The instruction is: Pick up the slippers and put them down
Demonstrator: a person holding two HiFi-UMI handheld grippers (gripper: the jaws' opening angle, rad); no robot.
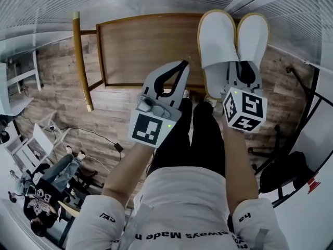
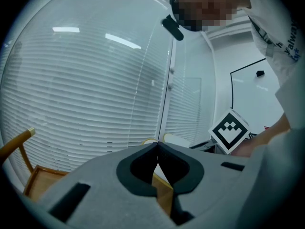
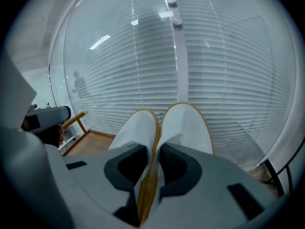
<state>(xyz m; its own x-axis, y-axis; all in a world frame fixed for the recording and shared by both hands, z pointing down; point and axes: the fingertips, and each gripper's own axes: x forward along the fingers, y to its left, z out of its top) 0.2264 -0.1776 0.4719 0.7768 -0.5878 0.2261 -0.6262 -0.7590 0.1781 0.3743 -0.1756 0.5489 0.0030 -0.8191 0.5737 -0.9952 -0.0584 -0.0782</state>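
Right tongs (image 1: pixel 240 66): we find the jaws closed on the pair of slippers (image 1: pixel 221 35). The pads pinch the two tan-trimmed inner edges together, so both slippers hang from a single grip. The marker cube (image 1: pixel 244 108) sits behind the jaws, toward the person.

Slippers: white with a tan rim, lying side by side and touching along their inner edges. Their long axis runs straight on from the right tongs. The rounded far ends point away from the person toward the window blinds (image 3: pixel 143 56), and the near ends sit at the jaws. The flat white faces are turned upward. A raised fold of white fabric shows at the jaw end of each slipper. We cannot confirm which end is the toe.

Left tongs (image 1: pixel 183 63): the jaws are closed tip to tip, with nothing between them. These tongs sit just left of the right tongs and clear of the slippers.

The wooden bench (image 1: pixel 140 46) lies ahead of the left tongs and to the left of the slippers. In the head view the slippers overlap its far right corner.
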